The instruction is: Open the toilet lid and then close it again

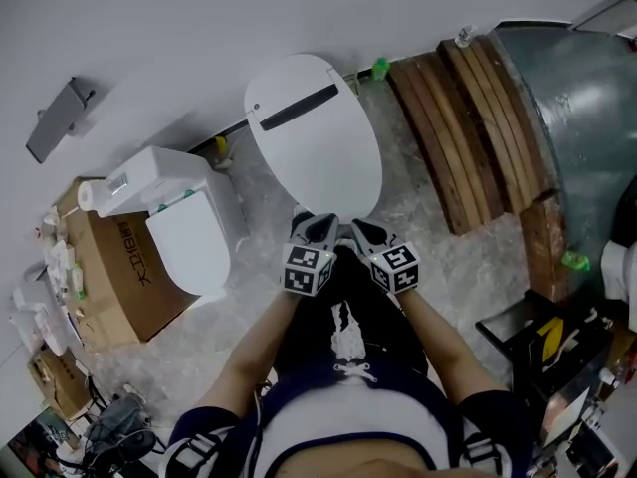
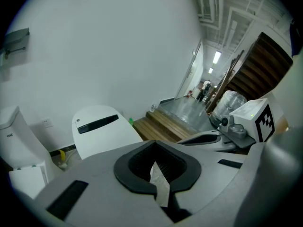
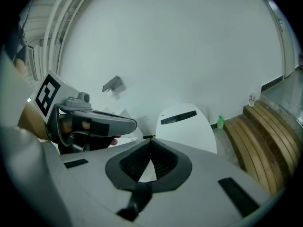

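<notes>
The white oval plastic toilet lid point(image 1: 314, 137) lies down at 12 o'clock, either waiting or closed again. The left gripper point(image 1: 318, 229) and right gripper point(image 1: 363, 233) are pinched together, holding nothing.

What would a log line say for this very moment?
toilet lid: down | left gripper: shut, near lid's front rim | right gripper: shut, beside left

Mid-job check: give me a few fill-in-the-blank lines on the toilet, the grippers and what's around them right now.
1. The white toilet lid has a ___ strip near its wall end.
2. The left gripper and right gripper both have their jaws ___, holding nothing.
3. The small bottle between the lid and the wooden steps is ___.
4. In the head view, the steps lie to the toilet's ___.

Missing words: black; shut; green; right.
</notes>
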`<state>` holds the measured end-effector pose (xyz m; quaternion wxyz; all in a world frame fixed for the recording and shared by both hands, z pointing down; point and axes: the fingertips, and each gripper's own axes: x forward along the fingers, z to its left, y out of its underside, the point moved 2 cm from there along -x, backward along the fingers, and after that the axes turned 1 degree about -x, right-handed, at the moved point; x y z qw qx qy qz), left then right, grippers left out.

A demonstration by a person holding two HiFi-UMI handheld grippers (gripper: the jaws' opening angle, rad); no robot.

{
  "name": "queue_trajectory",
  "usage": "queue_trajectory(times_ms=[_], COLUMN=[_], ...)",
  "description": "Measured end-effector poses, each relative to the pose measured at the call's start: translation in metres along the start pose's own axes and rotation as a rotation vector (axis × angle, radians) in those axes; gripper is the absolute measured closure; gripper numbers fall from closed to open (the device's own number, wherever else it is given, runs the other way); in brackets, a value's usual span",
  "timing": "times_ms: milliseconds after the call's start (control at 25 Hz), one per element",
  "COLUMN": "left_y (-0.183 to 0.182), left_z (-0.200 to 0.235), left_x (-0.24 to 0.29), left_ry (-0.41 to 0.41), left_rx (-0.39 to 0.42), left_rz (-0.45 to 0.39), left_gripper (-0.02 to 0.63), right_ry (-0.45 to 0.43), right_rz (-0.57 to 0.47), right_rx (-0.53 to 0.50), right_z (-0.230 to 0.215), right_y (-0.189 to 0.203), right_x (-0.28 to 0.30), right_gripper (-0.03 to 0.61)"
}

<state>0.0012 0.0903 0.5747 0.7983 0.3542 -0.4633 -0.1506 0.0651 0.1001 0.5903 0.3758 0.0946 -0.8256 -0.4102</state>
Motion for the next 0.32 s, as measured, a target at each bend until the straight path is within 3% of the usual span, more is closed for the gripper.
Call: queue_trajectory(times_ms=[320], left_y=[0.005], left_z=[-0.008], left_x=[-0.011], left_ry=[-0.001], left_rx=[0.007], left_rz=[0.001], left_gripper=[0.607], right_ry=[-0.004], right_rz=[-0.003], right_rx=[-0.023], right_z=[0.008], right_y=[-0.001], right_x=[-0.011], right_gripper=[0.572])
